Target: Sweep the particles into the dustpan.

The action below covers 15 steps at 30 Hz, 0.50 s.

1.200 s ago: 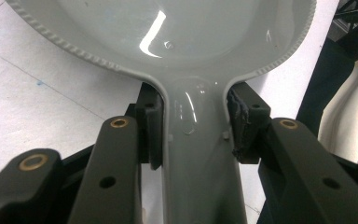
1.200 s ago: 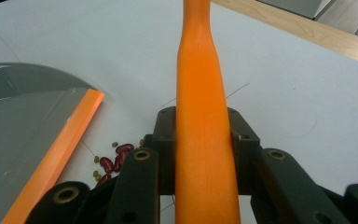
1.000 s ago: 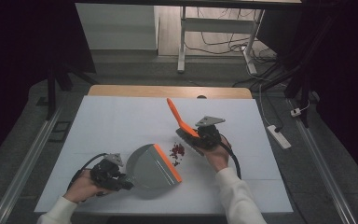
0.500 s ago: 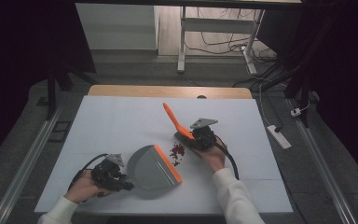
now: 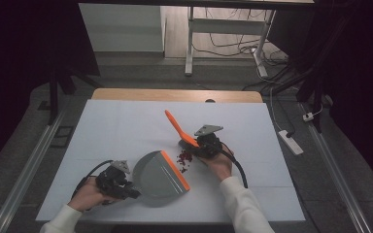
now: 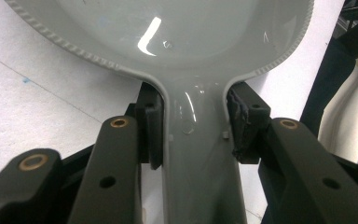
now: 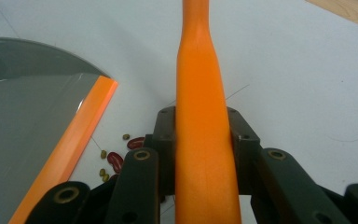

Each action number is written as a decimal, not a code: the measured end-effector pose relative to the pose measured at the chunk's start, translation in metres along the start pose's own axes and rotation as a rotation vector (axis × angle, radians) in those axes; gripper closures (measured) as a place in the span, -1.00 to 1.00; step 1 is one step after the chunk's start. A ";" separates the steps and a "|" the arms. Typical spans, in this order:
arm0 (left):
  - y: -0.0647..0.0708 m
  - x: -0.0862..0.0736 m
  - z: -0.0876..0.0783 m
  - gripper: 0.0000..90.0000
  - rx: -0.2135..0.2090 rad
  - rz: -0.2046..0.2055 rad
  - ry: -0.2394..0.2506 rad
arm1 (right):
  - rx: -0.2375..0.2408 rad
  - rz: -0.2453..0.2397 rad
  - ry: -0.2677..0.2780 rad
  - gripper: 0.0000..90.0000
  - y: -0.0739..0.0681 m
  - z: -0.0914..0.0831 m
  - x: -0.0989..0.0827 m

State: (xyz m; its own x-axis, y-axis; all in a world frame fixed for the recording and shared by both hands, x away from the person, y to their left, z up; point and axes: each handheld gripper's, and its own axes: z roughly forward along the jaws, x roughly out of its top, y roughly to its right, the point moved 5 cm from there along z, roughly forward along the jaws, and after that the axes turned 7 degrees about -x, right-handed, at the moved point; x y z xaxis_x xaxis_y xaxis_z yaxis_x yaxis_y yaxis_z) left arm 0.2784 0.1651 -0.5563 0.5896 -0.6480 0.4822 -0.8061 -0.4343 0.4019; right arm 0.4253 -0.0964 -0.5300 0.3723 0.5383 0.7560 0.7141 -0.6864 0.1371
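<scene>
the person is sweeping a little heap of beans (image 5: 183, 159) toward a grey dustpan (image 5: 156, 174) that lies flat on the white table (image 5: 116, 126), near the front edge. the left gripper (image 5: 126, 188) pinches the dustpan by its narrow handle (image 6: 200, 154), both pads pressed against the sides of the neck just below where the pan flares out. that looks like the right spot: the pan seems thin moulded plastic, light and fairly stiff, glossy enough to slip, and the neck gives the pads two flat walls to bear on.

the right gripper (image 5: 194, 143) is clamped on the orange brush handle (image 7: 204, 140), jaws squeezing it from both sides low on the shaft, with the rest of the handle slanting up and away over the table. the handle also looks like smooth hard plastic, light, so a firm grip near the head should give better control of the stroke than one near the far tip.

the beans, dark red with some small greenish ones (image 7: 114, 158), lie loose just beside the pan's orange lip (image 5: 175, 170), between it and the brush. they look small, hard and apt to roll, so i'd guess short gentle strokes with the lip kept flat on the table will do better than a hard flick.
</scene>
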 end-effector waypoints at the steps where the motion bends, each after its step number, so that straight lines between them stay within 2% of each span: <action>1: 0.000 0.000 0.000 0.36 -0.001 0.000 0.000 | 0.001 0.001 0.000 0.55 -0.001 0.000 0.000; 15: 0.000 0.000 0.001 0.37 -0.003 -0.001 -0.002 | 0.008 -0.025 -0.005 0.55 -0.012 -0.001 0.001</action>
State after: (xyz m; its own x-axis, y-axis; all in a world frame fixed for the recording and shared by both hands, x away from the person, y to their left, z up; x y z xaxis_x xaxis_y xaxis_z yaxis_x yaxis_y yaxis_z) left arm 0.2786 0.1645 -0.5572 0.5904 -0.6486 0.4804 -0.8053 -0.4332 0.4048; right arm 0.4167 -0.0876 -0.5302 0.3572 0.5572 0.7496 0.7278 -0.6691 0.1505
